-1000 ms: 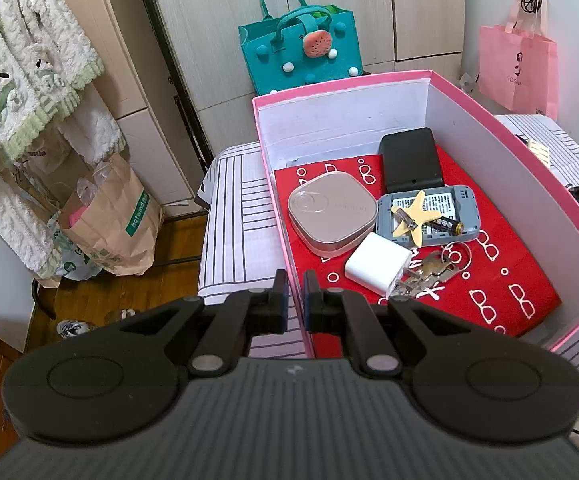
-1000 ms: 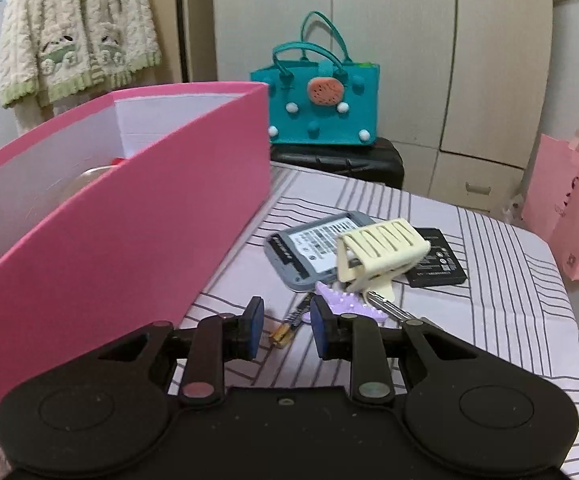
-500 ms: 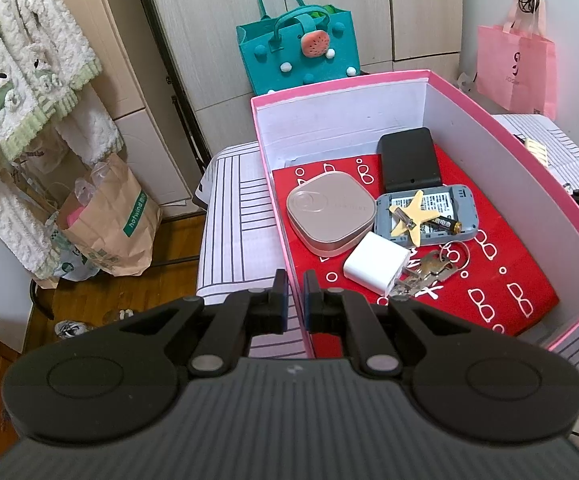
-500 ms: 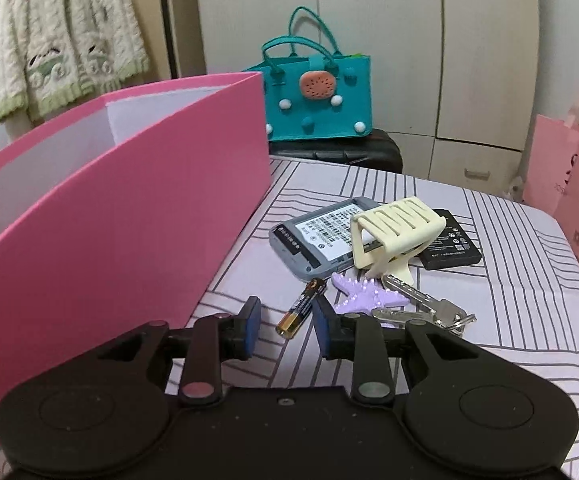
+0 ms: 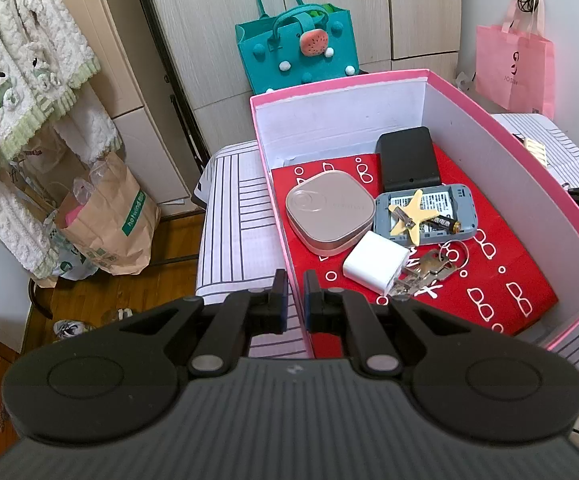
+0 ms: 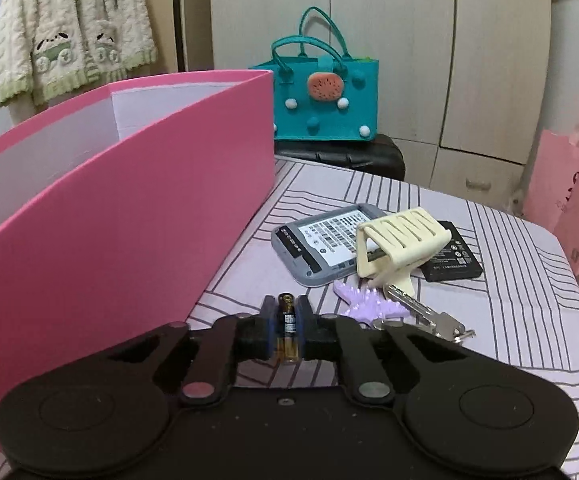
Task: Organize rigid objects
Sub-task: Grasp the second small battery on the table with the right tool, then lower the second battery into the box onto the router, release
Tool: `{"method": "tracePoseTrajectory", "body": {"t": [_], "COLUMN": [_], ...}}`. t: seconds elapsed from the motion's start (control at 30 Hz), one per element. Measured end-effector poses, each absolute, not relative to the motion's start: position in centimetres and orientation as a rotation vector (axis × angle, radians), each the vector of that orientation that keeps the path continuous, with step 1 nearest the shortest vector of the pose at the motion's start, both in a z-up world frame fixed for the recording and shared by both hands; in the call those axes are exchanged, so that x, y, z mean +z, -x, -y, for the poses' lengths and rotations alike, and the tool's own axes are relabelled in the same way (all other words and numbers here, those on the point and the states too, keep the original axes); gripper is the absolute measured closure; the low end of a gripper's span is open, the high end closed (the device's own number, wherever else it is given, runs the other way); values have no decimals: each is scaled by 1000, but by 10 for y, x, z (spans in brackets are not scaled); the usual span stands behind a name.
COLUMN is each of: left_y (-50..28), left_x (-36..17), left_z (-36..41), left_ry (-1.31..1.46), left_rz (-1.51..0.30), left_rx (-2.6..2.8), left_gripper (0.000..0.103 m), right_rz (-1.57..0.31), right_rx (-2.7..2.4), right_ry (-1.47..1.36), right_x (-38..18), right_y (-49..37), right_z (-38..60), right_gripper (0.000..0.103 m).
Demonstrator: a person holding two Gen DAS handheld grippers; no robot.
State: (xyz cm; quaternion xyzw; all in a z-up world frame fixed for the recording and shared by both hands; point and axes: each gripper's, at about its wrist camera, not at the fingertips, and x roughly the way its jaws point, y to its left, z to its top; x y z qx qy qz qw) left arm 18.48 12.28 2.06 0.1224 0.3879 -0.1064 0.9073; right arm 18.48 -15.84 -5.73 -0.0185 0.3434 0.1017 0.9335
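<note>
The right gripper's [image 6: 286, 330] fingers clamped the battery [image 6: 287, 330]; only the left view showed the left gripper's [image 5: 295, 294] fingers pinching the pink box [image 5: 529, 152] wall.

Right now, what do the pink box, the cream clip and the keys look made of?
Pink box: likely matte paperboard, judging by its thin flat walls with a white lining.
Cream clip: probably moulded plastic, smooth and slightly glossy with slotted ribs.
Keys: metal, given the silvery sheen.
</note>
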Motion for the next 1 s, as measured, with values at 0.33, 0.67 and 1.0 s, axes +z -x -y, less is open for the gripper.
{"method": "tracePoseTrajectory", "body": {"t": [0.33, 0.67, 1.0], "left_y": [-186, -180, -180], "left_x": [21, 21, 23], "left_z": [-127, -115, -122], "left_ry": [-207, -289, -256], "left_rz": [-817, -777, -798], "left_rx": [-217, -190, -202], "left_gripper": [97, 97, 97], "right_rz": [-546, -758, -760], "right_rx": [289, 536, 454], "right_ry": [-43, -56, -49], "right_x": [22, 53, 37], "right_y": [-164, -212, -238], "right_z": [164, 109, 98], "right_gripper": [92, 92, 85]}}
